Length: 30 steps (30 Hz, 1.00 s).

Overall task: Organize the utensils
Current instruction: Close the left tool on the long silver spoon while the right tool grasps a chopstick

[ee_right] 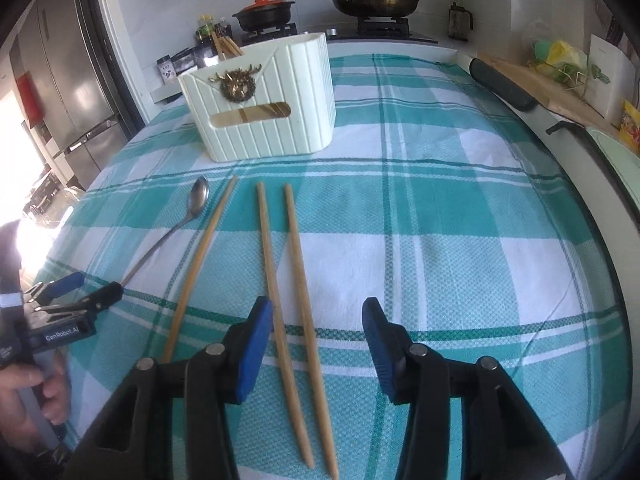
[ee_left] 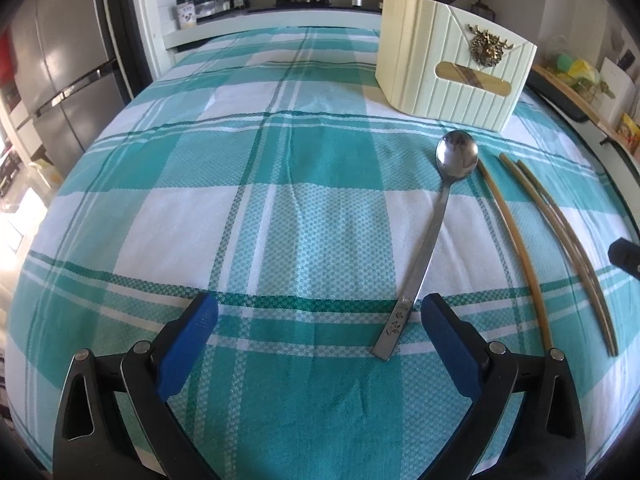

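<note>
A cream utensil holder (ee_left: pixel 452 64) (ee_right: pixel 272 108) stands on the teal checked cloth (ee_left: pixel 280 208), with several chopsticks (ee_right: pixel 226 46) sticking out of it. In front of it lie a steel spoon (ee_left: pixel 436 232) (ee_right: pixel 192 208) and three loose wooden chopsticks. My left gripper (ee_left: pixel 320 308) (ee_right: pixel 86 286) is open, and the spoon's handle end lies between its fingers, close to the right one. My right gripper (ee_right: pixel 318 312) is open over a pair of chopsticks (ee_right: pixel 298 264) that runs between its fingers untouched. The third chopstick (ee_right: pixel 204 252) (ee_left: pixel 516 236) lies just left of the right gripper.
Behind the table a stove carries a black pot (ee_right: pixel 264 14) and a lidded pan (ee_right: pixel 374 2). A steel fridge (ee_left: pixel 68 80) stands at the left. A wooden board (ee_right: pixel 532 76) and packets line the counter on the right. A hand (ee_right: pixel 24 392) holds the left gripper.
</note>
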Each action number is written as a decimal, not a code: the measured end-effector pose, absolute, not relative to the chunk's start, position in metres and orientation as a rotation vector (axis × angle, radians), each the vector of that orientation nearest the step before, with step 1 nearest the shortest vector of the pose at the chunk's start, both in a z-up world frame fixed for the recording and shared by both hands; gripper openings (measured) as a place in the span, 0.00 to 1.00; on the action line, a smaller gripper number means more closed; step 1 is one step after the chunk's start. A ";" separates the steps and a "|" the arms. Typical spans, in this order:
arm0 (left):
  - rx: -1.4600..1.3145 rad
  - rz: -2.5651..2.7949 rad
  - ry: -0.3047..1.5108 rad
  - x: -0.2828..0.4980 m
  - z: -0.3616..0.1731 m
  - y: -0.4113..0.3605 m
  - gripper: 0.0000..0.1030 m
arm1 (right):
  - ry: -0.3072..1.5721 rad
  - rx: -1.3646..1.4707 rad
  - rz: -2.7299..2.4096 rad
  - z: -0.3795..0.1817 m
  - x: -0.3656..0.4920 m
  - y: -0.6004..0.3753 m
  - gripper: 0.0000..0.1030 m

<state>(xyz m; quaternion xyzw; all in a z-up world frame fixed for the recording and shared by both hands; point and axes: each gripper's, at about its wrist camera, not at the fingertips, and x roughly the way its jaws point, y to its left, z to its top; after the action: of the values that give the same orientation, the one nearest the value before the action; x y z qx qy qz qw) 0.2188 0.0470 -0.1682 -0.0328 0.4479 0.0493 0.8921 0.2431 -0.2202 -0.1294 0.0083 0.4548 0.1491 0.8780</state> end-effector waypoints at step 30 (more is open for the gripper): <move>0.181 -0.288 1.033 0.266 -0.166 0.029 0.99 | 1.074 -0.244 0.437 -0.157 0.251 -0.223 0.46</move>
<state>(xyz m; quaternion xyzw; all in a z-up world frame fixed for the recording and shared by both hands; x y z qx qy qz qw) 0.2664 0.0286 -0.1656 0.0863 0.4913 -0.1372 0.8558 0.2513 -0.2233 -0.1572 -0.1148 0.5061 0.2059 0.8296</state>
